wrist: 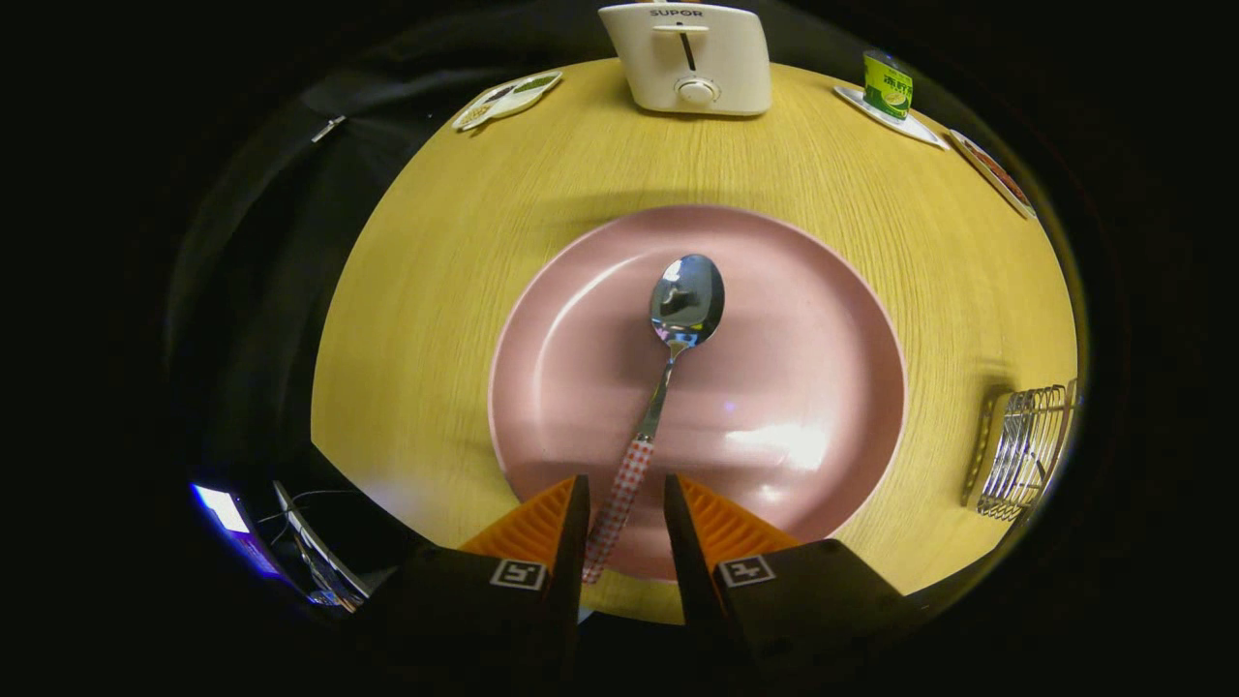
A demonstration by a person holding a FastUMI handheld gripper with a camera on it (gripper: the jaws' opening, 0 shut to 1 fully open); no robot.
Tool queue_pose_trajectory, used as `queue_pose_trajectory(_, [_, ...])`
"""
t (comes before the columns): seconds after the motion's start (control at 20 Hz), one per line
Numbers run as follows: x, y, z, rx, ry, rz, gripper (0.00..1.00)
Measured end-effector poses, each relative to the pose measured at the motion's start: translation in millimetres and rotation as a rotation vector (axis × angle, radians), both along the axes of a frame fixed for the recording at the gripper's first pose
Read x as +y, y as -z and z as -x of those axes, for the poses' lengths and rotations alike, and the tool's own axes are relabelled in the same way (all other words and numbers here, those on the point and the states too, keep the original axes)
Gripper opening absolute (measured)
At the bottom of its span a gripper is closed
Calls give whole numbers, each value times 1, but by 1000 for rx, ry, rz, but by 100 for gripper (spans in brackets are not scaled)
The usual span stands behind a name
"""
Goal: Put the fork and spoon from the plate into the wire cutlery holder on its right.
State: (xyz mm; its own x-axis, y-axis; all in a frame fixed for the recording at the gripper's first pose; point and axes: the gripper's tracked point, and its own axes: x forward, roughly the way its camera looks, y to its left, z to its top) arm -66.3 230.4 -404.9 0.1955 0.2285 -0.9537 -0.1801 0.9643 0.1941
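One spoon [668, 378], checked handle between parted hand-held gripper [624, 503] fingers.

Bright overhead light glares on the plate [794, 445] toward 4 o'clock; fisheye distortion bends the desk [436, 290] edges; surroundings stay dark.

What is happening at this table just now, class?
A hand-held gripper reaches over a pink plate on a wooden table. Its open fingers straddle the checked handle of a spoon lying on the plate, not yet gripping it. The wire cutlery holder stands to the plate's right.
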Motion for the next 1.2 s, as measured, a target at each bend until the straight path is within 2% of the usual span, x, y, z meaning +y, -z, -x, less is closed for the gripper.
queue_pose_trajectory(0.05, [-2, 2, -1, 1, 0, 7, 41])
queue_pose_trajectory(0.2, [-11, 2, -2, 40, 12, 25, 24])
queue_pose_trajectory(0.35, [-14, 3, 1, 60, -14, 3, 14])
queue_pose_trajectory(0.45, [-18, 2, 6, 74, -57, -7, 13])
queue_pose_trajectory(0.6, [-20, -5, 6, 65, -78, -40, 10])
queue_pose_trajectory(0.85, [-32, -40, 4, 13, -131, -87, 10])
queue_pose_trajectory(1.2, [-114, -123, 21, -8, -259, -55, 10])
